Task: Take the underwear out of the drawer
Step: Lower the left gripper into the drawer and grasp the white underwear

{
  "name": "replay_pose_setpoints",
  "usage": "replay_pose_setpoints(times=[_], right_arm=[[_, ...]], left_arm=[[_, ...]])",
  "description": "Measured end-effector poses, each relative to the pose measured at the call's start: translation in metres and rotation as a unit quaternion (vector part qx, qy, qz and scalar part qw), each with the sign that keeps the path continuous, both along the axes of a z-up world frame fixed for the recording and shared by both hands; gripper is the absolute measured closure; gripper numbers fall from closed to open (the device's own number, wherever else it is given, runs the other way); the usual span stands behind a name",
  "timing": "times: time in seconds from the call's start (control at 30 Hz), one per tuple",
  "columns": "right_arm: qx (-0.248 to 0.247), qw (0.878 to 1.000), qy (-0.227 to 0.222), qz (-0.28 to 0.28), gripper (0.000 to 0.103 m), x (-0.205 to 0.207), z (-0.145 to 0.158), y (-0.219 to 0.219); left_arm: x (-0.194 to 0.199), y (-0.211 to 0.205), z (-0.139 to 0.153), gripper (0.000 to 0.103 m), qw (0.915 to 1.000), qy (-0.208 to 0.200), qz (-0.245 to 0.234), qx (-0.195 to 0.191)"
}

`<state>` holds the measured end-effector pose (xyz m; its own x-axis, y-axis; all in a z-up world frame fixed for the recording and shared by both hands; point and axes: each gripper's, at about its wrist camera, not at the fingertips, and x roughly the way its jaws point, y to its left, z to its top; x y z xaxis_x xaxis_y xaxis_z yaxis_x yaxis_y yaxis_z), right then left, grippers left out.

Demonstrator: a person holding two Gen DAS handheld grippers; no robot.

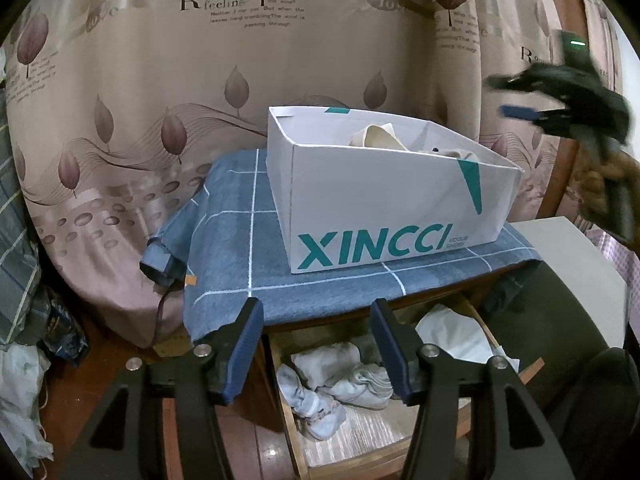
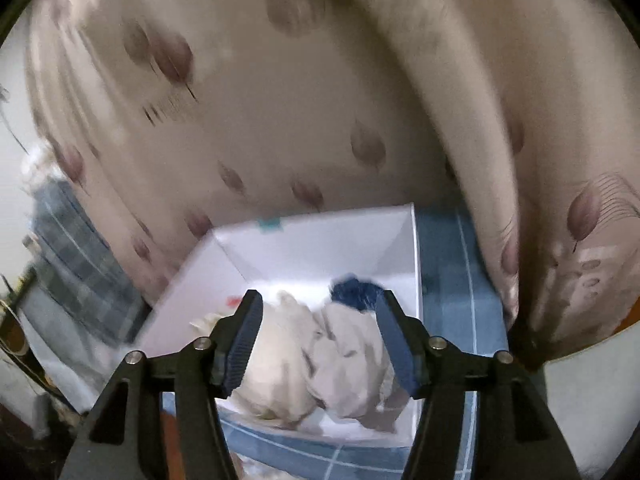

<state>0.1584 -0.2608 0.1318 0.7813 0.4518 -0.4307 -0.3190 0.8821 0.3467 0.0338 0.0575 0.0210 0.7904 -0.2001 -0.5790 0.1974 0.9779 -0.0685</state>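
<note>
An open wooden drawer (image 1: 298, 436) below the cabinet top holds crumpled white underwear (image 1: 340, 380). My left gripper (image 1: 316, 314) is open and empty, just above the drawer's front. A white XINCCI box (image 1: 360, 208) stands on the blue checked cloth (image 1: 248, 256) on top. My right gripper (image 2: 320, 306) is open and empty above that box (image 2: 320, 244), which holds cream and white garments (image 2: 316, 356) and a dark blue one (image 2: 354, 292). The right gripper also shows in the left wrist view (image 1: 520, 98), blurred, at the upper right.
A leaf-printed curtain (image 1: 160, 80) hangs behind the cabinet. A dark pouch with a cord (image 1: 160, 266) hangs at the cloth's left edge. Bags and clutter (image 1: 24, 320) lie on the floor at left. A white surface (image 1: 568, 256) is at right.
</note>
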Motion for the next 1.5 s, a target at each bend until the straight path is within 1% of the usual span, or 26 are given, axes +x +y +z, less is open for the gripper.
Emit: replay_pose_setpoints(times=[0.07, 0.13, 0.17, 0.2, 0.27, 0.33, 0.37, 0.43, 0.5, 0.53, 0.57, 0.63, 0.7, 0.73, 0.77, 0.83, 0.9, 0.93, 0.97, 1.0, 1.07, 1.17, 1.23, 1.3, 1.37, 1.5], right_arm=[[0.012, 0.999, -0.032, 0.003, 0.027, -0.036, 0.002, -0.012], [0.011, 0.999, -0.042, 0.002, 0.02, -0.064, -0.004, -0.023], [0.005, 0.999, -0.041, -0.001, 0.019, -0.084, -0.013, -0.032], [0.0, 0.999, -0.037, -0.005, 0.019, -0.093, -0.017, -0.035], [-0.008, 0.999, -0.021, -0.025, 0.019, -0.12, -0.037, -0.051], [0.01, 0.999, 0.004, -0.044, 0.019, -0.14, -0.058, -0.073], [0.02, 0.998, 0.014, -0.051, 0.019, -0.146, -0.065, -0.082], [0.045, 0.996, 0.033, -0.067, 0.019, -0.158, -0.08, -0.099], [0.058, 0.995, 0.038, -0.075, 0.019, -0.166, -0.09, -0.108], [0.064, 0.994, 0.039, -0.08, 0.019, -0.169, -0.095, -0.113], [0.071, 0.993, 0.04, -0.081, 0.019, -0.171, -0.098, -0.116], [0.092, 0.992, 0.04, -0.078, 0.019, -0.174, -0.1, -0.124], [0.098, 0.992, 0.032, -0.077, 0.019, -0.176, -0.098, -0.127], [0.103, 0.992, 0.028, -0.074, 0.019, -0.178, -0.099, -0.129], [0.106, 0.991, 0.027, -0.071, 0.019, -0.18, -0.1, -0.13], [0.114, 0.991, 0.022, -0.067, 0.019, -0.184, -0.1, -0.132], [0.124, 0.99, 0.014, -0.059, 0.019, -0.189, -0.1, -0.136], [0.126, 0.99, 0.012, -0.056, 0.019, -0.19, -0.101, -0.137], [0.13, 0.99, 0.009, -0.055, 0.019, -0.193, -0.1, -0.139], [0.133, 0.99, 0.005, -0.054, 0.019, -0.194, -0.1, -0.139], [0.138, 0.989, -0.001, -0.045, 0.019, -0.197, -0.1, -0.141], [0.153, 0.987, -0.007, -0.039, 0.019, -0.199, -0.101, -0.145], [0.162, 0.986, -0.008, -0.037, 0.019, -0.2, -0.101, -0.149], [0.173, 0.984, -0.01, -0.033, 0.019, -0.2, -0.102, -0.152], [0.183, 0.983, -0.01, -0.028, 0.019, -0.2, -0.103, -0.155], [0.2, 0.98, -0.006, -0.018, 0.019, -0.198, -0.105, -0.16]], left_arm=[[-0.001, -0.001, 0.0, 0.046, 1.0, 0.001, -0.004, 0.0], [-0.001, -0.003, -0.001, 0.046, 0.9999, 0.004, -0.013, 0.0], [-0.001, -0.005, -0.002, 0.046, 0.9997, 0.009, -0.023, -0.001], [0.0, -0.007, -0.003, 0.046, 0.9992, 0.015, -0.036, -0.004], [0.001, -0.015, -0.006, 0.046, 0.9977, 0.027, -0.062, -0.008], [0.006, -0.025, -0.012, 0.045, 0.9913, 0.067, -0.107, -0.037], [0.011, -0.034, -0.02, 0.045, 0.9833, 0.106, -0.131, -0.07], [0.017, -0.048, -0.033, 0.045, 0.9752, 0.149, -0.131, -0.098], [0.025, -0.069, -0.051, 0.045, 0.9623, 0.203, -0.129, -0.127], [0.028, -0.08, -0.057, 0.045, 0.9566, 0.22, -0.129, -0.142], [0.03, -0.091, -0.062, 0.045, 0.9534, 0.229, -0.124, -0.152], [0.037, -0.113, -0.072, 0.045, 0.9488, 0.248, -0.107, -0.163], [0.046, -0.139, -0.088, 0.045, 0.9359, 0.288, -0.102, -0.175], [0.05, -0.152, -0.099, 0.045, 0.9306, 0.308, -0.09, -0.176], [0.053, -0.16, -0.106, 0.045, 0.9265, 0.321, -0.084, -0.177], [0.062, -0.18, -0.125, 0.045, 0.9144, 0.354, -0.074, -0.183], [0.068, -0.191, -0.138, 0.045, 0.9036, 0.38, -0.061, -0.188], [0.071, -0.196, -0.147, 0.045, 0.8971, 0.397, -0.053, -0.187], [0.075, -0.202, -0.158, 0.045, 0.8871, 0.418, -0.042, -0.192], [0.077, -0.204, -0.163, 0.045, 0.8801, 0.429, -0.039, -0.2], [0.082, -0.209, -0.177, 0.045, 0.8624, 0.454, -0.029, -0.223], [0.086, -0.216, -0.192, 0.045, 0.8496, 0.475, -0.007, -0.23], [0.089, -0.217, -0.203, 0.045, 0.8385, 0.491, 0.011, -0.235], [0.091, -0.216, -0.215, 0.045, 0.8187, 0.514, 0.029, -0.255], [0.092, -0.218, -0.225, 0.045, 0.8039, 0.531, 0.043, -0.265], [0.095, -0.23, -0.239, 0.045, 0.7953, 0.553, 0.062, -0.241]])
